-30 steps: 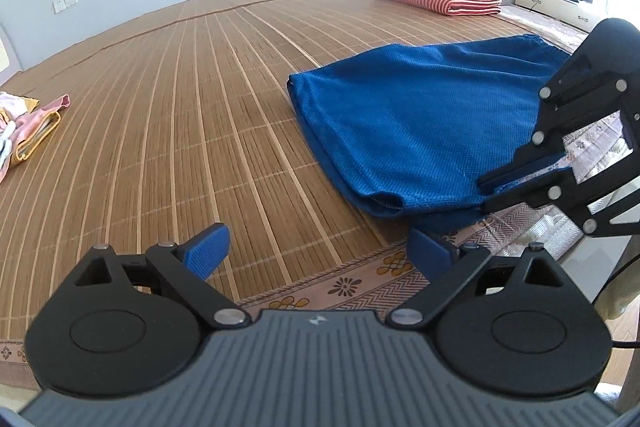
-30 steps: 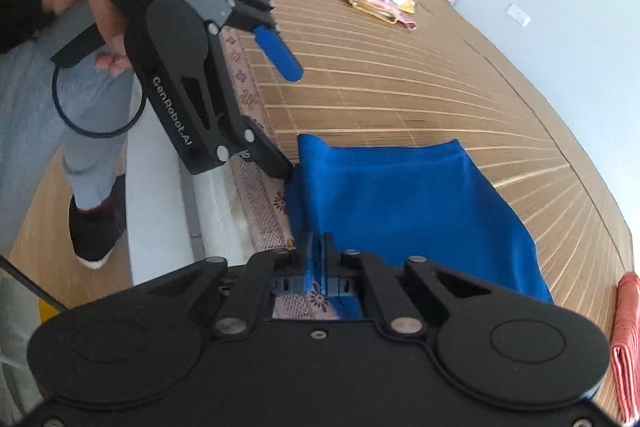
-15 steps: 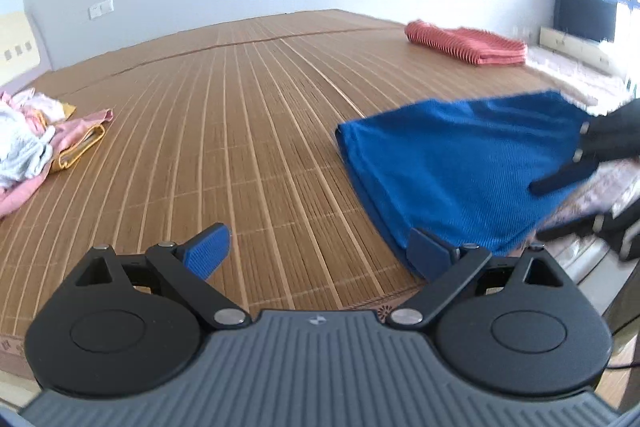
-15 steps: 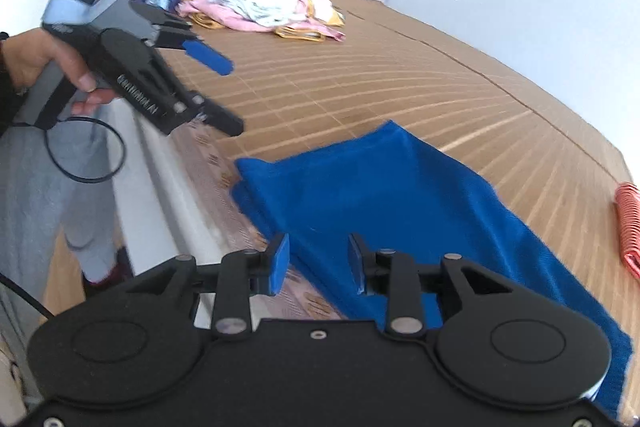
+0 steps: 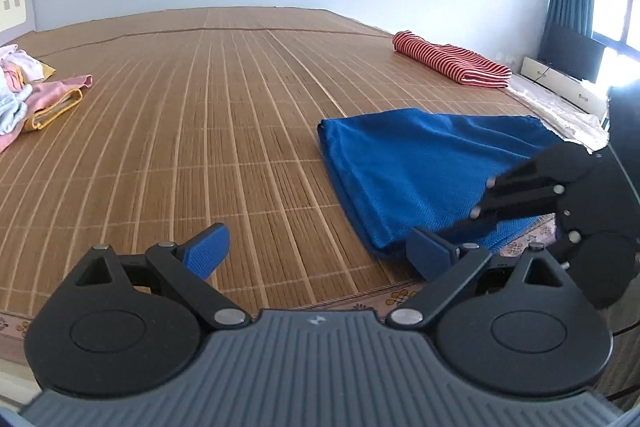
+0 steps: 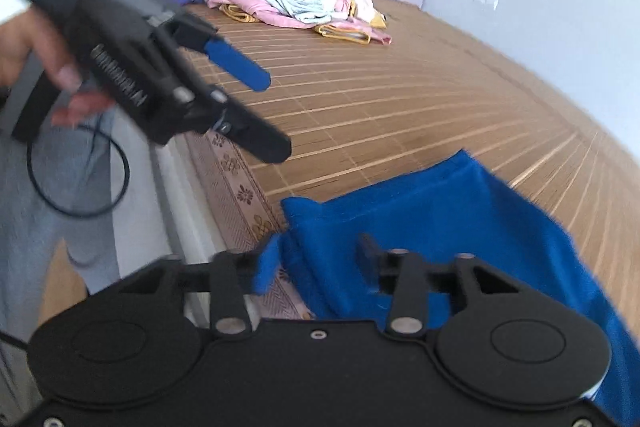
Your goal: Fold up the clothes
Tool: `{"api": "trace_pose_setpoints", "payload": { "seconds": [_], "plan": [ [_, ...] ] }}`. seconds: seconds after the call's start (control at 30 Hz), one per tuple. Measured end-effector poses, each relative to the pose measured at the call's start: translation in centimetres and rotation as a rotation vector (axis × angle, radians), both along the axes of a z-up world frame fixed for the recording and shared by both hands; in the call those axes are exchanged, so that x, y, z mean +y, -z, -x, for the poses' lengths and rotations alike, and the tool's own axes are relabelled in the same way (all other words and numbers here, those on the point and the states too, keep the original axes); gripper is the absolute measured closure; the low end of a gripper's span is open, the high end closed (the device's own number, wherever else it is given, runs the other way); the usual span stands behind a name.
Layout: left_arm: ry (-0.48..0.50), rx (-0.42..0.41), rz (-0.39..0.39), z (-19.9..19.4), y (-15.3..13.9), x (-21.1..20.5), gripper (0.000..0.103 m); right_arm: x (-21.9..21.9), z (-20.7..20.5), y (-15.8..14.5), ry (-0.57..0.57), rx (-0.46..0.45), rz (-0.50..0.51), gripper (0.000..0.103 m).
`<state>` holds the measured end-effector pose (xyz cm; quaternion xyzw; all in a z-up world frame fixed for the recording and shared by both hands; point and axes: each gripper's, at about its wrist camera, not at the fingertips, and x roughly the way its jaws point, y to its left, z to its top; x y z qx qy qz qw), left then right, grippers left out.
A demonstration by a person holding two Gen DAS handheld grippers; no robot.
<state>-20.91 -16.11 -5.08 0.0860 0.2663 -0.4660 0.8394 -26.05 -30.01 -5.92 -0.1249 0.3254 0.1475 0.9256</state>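
Right gripper [image 6: 316, 259] was closing with the near corner of the blue garment [image 5: 420, 163] between its narrowing fingers, though blur hid whether the pads were pressing; the left gripper [image 5: 316, 253] hovered wide and empty over the bamboo mat [image 5: 224, 131], just left of that garment. The garment lay folded flat at the mat's near right edge, its long axis running away from both grippers toward the striped folded garment [image 5: 452, 63], so the right gripper was the nearer one for the coming fold.
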Motion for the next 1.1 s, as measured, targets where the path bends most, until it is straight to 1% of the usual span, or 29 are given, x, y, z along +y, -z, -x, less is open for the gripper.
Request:
{"api": "trace_pose_setpoints", "payload": {
  "seconds": [0.03, 0.1, 0.2, 0.33, 0.4, 0.43, 0.47, 0.5, 0.53, 0.6, 0.63, 0.7, 0.73, 0.77, 0.8, 0.9, 0.97, 1.03, 1.1],
  "plan": [
    [-0.003, 0.0, 0.003, 0.0, 0.0, 0.0, 0.005, -0.3, -0.2, 0.0, 0.02, 0.005, -0.027, 0.095],
    [-0.007, 0.004, 0.016, -0.1, 0.1, 0.2, 0.005, -1.3, -0.4, -0.5, 0.067, -0.008, -0.082, 0.095],
    [0.002, 0.017, 0.023, 0.0, 0.2, 0.2, 0.005, -3.9, 0.2, -2.4, 0.166, -0.084, -0.198, 0.096],
    [0.027, 0.015, 0.005, 0.4, 0.4, -0.4, 0.005, -10.4, 3.9, -6.0, 0.412, -0.294, -0.392, 0.096],
    [0.044, 0.013, -0.003, 0.6, 0.5, -0.7, 0.005, -13.8, 7.5, -6.9, 0.586, -0.394, -0.488, 0.096],
    [0.052, 0.014, -0.005, 0.7, 0.5, -0.9, 0.005, -14.9, 9.3, -7.0, 0.67, -0.42, -0.511, 0.095],
    [0.058, 0.017, -0.005, 0.8, 0.6, -1.0, 0.005, -16.0, 11.1, -6.8, 0.756, -0.426, -0.516, 0.095],
    [0.065, 0.022, -0.004, 0.9, 0.6, -1.2, 0.005, -17.0, 12.7, -6.4, 0.842, -0.41, -0.499, 0.095],
    [0.072, 0.028, -0.004, 1.0, 0.6, -1.4, 0.005, -17.7, 14.0, -5.8, 0.917, -0.372, -0.481, 0.091],
    [0.086, 0.039, -0.008, 1.2, 0.7, -1.8, 0.005, -18.9, 15.7, -4.3, 1.015, -0.269, -0.468, 0.089],
    [0.093, 0.038, -0.013, 1.4, 0.7, -2.0, 0.005, -19.0, 16.2, -3.7, 1.035, -0.227, -0.467, 0.088],
    [0.108, 0.021, -0.028, 1.9, 0.6, -2.4, 0.005, -18.9, 16.8, -3.0, 1.059, -0.176, -0.434, 0.082],
    [0.114, 0.014, -0.034, 2.1, 0.5, -2.6, 0.005, -18.7, 17.0, -3.0, 1.063, -0.163, -0.409, 0.074],
    [0.12, 0.009, -0.037, 2.3, 0.4, -2.8, 0.005, -18.6, 17.1, -3.1, 1.059, -0.161, -0.389, 0.067],
    [0.125, 0.003, -0.04, 2.4, 0.3, -3.0, 0.005, -18.5, 17.2, -3.4, 1.057, -0.165, -0.368, 0.065],
    [0.145, -0.003, -0.044, 2.9, 0.1, -3.7, 0.005, -18.1, 17.4, -4.9, 1.047, -0.212, -0.283, 0.062],
    [0.174, -0.008, -0.047, 3.4, 0.0, -4.6, 0.005, -17.7, 16.8, -5.7, 0.985, -0.221, -0.229, 0.054],
    [0.206, -0.016, -0.05, 4.1, -0.2, -5.7, 0.005, -17.4, 15.6, -6.2, 0.897, -0.198, -0.217, 0.053],
    [0.246, -0.03, -0.038, 4.9, -0.7, -7.4, 0.005, -17.7, 14.3, -6.1, 0.821, -0.17, -0.246, 0.054]
  ]
}}
